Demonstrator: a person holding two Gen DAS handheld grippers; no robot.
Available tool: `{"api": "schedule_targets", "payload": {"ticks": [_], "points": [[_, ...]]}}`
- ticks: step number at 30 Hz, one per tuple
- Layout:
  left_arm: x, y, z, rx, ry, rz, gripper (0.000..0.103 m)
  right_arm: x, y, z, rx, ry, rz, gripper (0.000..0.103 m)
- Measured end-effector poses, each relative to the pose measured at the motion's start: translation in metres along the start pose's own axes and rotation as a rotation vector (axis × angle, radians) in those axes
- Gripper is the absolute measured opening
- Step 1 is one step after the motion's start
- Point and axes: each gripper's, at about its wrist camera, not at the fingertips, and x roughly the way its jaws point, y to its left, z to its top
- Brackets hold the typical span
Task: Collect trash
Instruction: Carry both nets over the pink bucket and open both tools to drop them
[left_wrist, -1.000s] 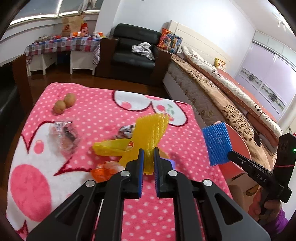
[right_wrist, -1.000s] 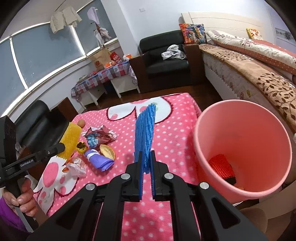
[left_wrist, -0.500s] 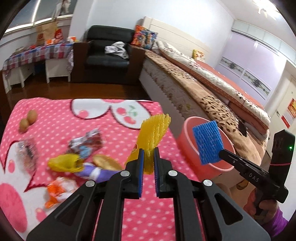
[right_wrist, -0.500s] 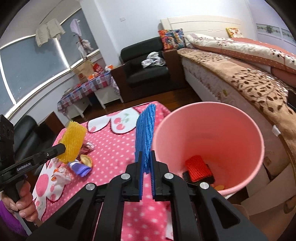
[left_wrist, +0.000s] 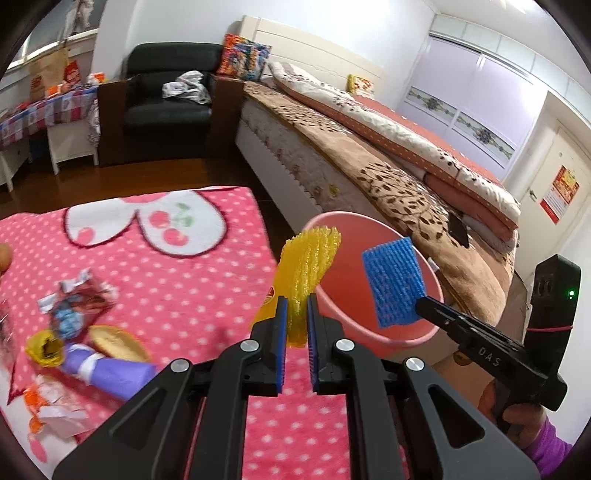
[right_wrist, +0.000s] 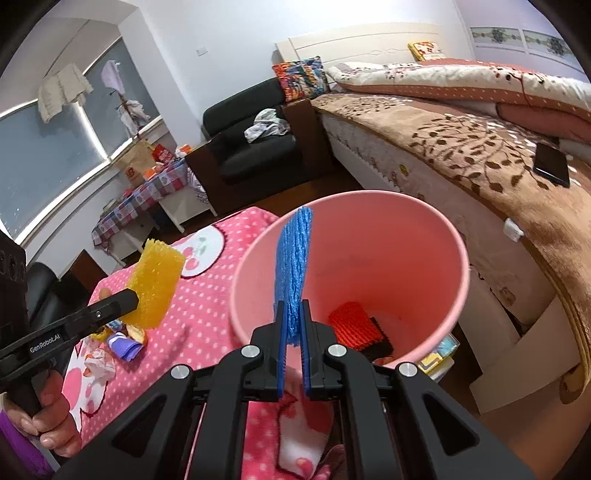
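Both nets pinched, bin just ahead.
My right gripper (right_wrist: 291, 328) is clamping a blue foam net (right_wrist: 293, 273) over the pink bin (right_wrist: 436, 258), which is holding a red net (right_wrist: 352, 325); my left gripper (left_wrist: 293, 325) is squeezing a yellow foam net (left_wrist: 306, 266) beside its rim, above the counter (left_wrist: 184, 280).

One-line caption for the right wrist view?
Right claw holds blue foam net over the pink plastic bin.

Black left gripper (left_wrist: 294, 321), blue pads (left_wrist: 281, 325), silver screws; purple sleeve (left_wrist: 546, 448).

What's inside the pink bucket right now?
In the pink bucket: a red foam net on something black. The blue foam net in the right claw hides part of the bottom.
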Motion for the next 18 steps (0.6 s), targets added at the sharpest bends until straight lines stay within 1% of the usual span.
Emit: {"api": "schedule_targets", "payload": {"ticks": [8, 13, 18], "points": [[0.031, -0.033, 0.006, 0.048, 0.030, -0.051, 0.009, 0.002, -0.022, 0.001, 0.040, -0.002, -0.020, 0.006], [0.045, -0.043, 0.009, 0.057, 0.034, -0.072, 0.009, 0.004, -0.032, 0.001, 0.054, 0.004, -0.034, 0.006], [0.062, -0.049, 0.011, 0.055, 0.065, -0.094, 0.010, 0.004, -0.039, 0.001, 0.060, 0.003, -0.044, 0.006]]}}
